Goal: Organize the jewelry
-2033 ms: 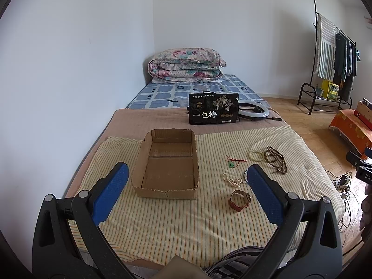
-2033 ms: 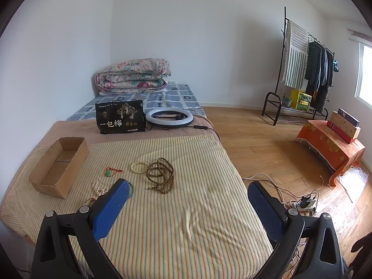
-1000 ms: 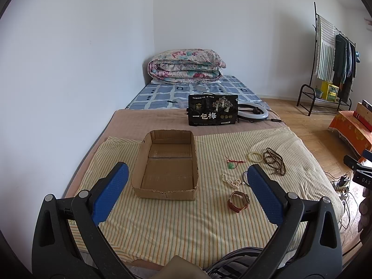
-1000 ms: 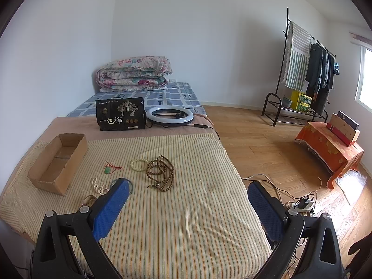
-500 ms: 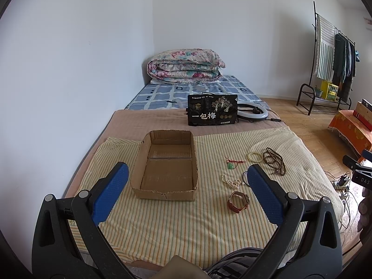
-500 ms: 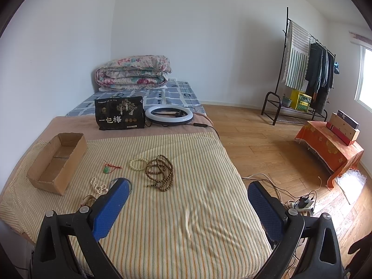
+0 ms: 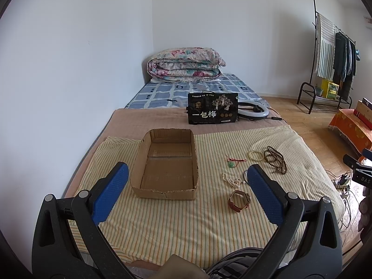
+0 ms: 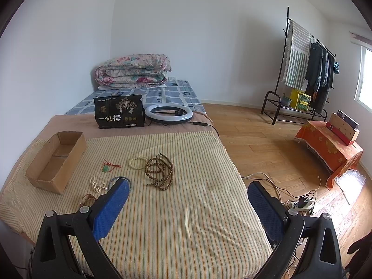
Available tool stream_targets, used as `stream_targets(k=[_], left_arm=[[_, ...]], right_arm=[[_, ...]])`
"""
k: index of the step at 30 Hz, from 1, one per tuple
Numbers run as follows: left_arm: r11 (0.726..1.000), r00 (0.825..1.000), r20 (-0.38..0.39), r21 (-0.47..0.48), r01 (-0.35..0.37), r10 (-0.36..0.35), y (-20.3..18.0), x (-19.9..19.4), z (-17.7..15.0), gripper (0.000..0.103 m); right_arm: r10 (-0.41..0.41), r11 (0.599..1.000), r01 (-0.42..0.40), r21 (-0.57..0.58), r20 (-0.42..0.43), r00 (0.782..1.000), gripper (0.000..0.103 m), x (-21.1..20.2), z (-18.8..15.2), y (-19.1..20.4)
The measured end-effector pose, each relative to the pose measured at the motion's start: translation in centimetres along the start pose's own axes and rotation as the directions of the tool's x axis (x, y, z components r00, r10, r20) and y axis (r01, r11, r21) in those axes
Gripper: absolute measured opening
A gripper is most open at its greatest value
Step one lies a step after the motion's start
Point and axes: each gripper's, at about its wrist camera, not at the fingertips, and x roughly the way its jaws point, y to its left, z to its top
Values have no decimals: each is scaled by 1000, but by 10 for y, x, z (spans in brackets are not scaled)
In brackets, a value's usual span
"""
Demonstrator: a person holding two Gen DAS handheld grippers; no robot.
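Left wrist view: the left gripper (image 7: 184, 177) hangs above a striped bedspread (image 7: 186, 220) with its blue-padded jaws spread wide, holding nothing. Between them sits an open, empty cardboard box (image 7: 166, 165). Right of the box lie a brown-strapped watch (image 7: 239, 201), a white pearl strand (image 7: 232, 181), a green pendant on red cord (image 7: 233, 162), a pale bead bracelet (image 7: 255, 155) and dark wooden prayer beads (image 7: 275, 159). The right finger hides part of a thin ring-shaped item.

Right wrist view: the right gripper (image 8: 188, 194) is likewise wide apart and empty. Its left finger covers most of the watch and part of a bluish bangle (image 8: 119, 180). The box is well left of the jewelry.
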Motion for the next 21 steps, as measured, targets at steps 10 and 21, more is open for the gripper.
stream_targets(k=[10, 21], left_arm=[[1000, 1000, -7, 4, 2, -2, 0, 1, 0, 103], [1000, 999, -36, 7, 11, -11, 3, 23, -7, 103]], right_arm=[[-10, 1000, 10, -5, -12, 1000, 103, 6, 0, 0], [-20, 1000, 20, -18, -17, 1000, 103, 9, 1, 2]])
